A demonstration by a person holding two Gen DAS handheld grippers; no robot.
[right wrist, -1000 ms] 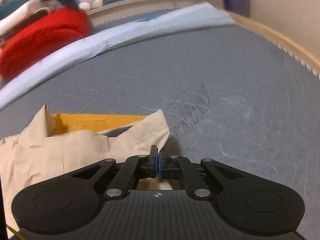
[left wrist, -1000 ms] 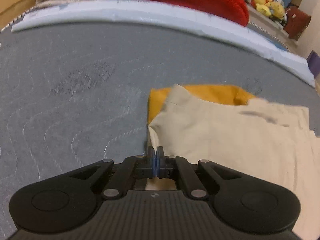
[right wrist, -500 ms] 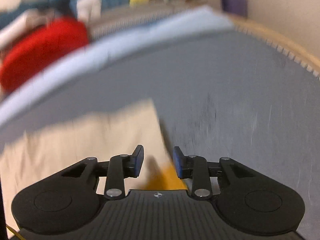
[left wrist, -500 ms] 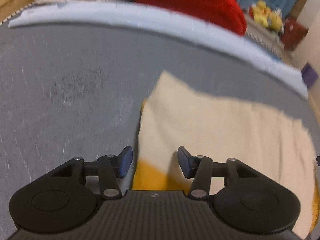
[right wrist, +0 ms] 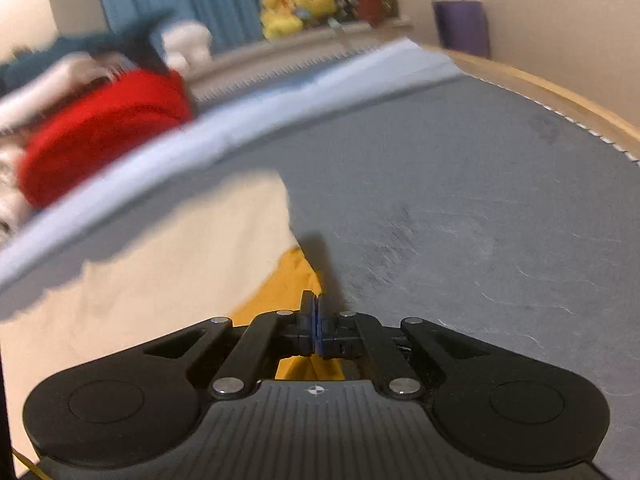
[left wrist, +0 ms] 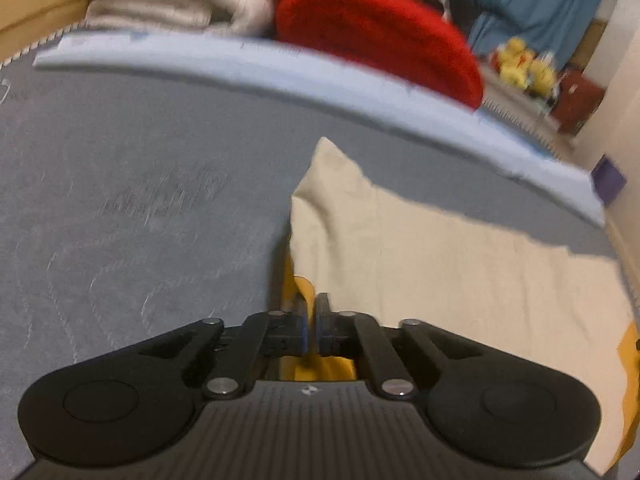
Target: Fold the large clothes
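A cream garment (left wrist: pixel 440 264) with a mustard-yellow layer (left wrist: pixel 298 292) under it lies folded on the grey mattress (left wrist: pixel 140 184). My left gripper (left wrist: pixel 311 320) is shut on the yellow near-left edge. In the right wrist view the cream garment (right wrist: pixel 160 264) lies to the left, and my right gripper (right wrist: pixel 316 320) is shut on the yellow near-right edge (right wrist: pixel 292 276). Both views are blurred by motion.
A pale blue folded sheet (left wrist: pixel 280 76) runs along the mattress's far side. Behind it sit a red cushion (left wrist: pixel 380 32), white blankets (left wrist: pixel 180 0) and yellow plush toys (right wrist: pixel 296 8). A wooden bed rim (right wrist: pixel 560 100) borders the right side.
Both grippers let go of the cream corners after folding them forward, opened, drew back, and have now shut on the yellow edge nearer me.
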